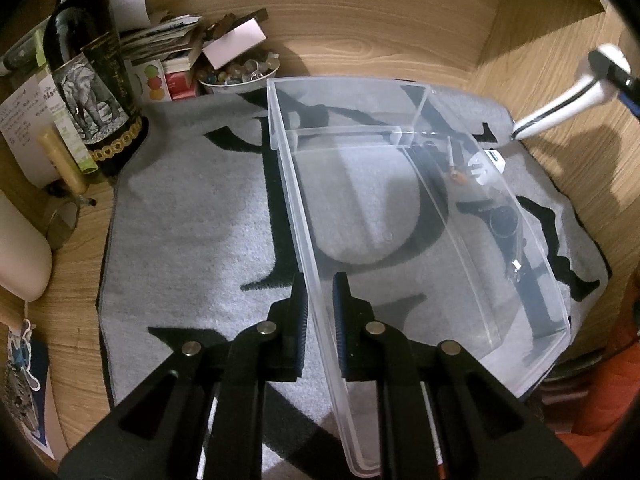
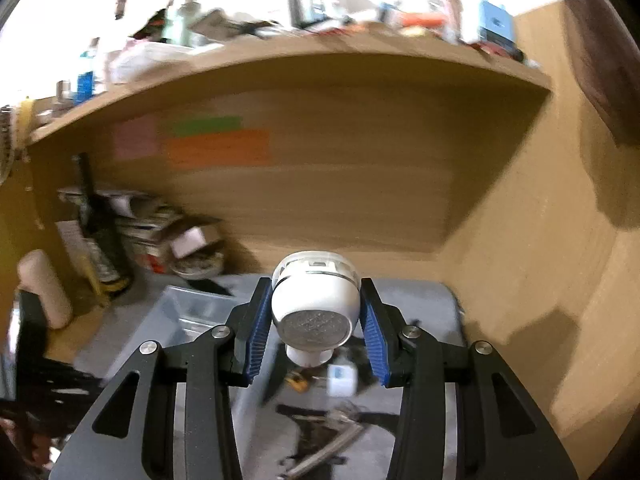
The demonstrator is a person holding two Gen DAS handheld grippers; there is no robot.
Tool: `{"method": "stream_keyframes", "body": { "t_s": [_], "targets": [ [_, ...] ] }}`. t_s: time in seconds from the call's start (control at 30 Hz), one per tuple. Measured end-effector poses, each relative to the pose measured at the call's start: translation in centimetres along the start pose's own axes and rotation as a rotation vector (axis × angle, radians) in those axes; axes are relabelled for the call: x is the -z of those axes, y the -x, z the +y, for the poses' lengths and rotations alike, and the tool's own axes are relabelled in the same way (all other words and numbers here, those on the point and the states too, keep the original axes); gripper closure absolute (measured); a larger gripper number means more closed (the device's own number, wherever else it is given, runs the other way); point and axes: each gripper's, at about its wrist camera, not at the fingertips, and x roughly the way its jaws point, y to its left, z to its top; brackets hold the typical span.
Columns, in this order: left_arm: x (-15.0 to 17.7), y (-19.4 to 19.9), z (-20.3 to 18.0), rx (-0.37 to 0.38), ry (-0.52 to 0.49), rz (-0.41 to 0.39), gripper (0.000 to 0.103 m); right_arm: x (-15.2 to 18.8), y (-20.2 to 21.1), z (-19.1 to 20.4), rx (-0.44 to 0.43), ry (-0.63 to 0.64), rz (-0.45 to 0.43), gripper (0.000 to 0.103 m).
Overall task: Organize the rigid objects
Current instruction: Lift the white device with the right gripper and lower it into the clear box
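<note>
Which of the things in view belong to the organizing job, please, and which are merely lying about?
Job: clear divided bin clamped by left gripper; white handled device in right gripper; white plug adapter.
Lying about: dark bottle, bead bowl, papers.

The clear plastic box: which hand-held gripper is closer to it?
Left. The left hand-held gripper pinches the clear plastic box wall; the right hand-held gripper is raised away, holding a white razor.

left hand-held gripper (image 1: 320, 312) pinches the near wall of a clear plastic organizer (image 1: 404, 216) on a grey towel (image 1: 192, 216).
</note>
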Motion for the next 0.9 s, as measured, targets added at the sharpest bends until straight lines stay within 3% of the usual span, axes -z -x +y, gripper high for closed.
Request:
{"method": "stream_keyframes", "body": {
  "t_s": [0.37,0.6,0.9],
  "targets": [
    [0.0,-0.1,-0.1,-0.008,0.001,-0.003,0.090,0.7,-5.3,5.5,-0.162,0.129,0.093,0.064],
    [-0.1,-0.1,-0.1,-0.009,0.001,-0.003,0.090,2.1,-9.0,6.4,-0.188,0.188,0.208,0.064],
    [-0.1,-0.5,0.1,-0.005,0.000,0.004,0.090,5.8,-8.4,7.0,-0.212,0.303,0.314,0.064]
  ]
}}
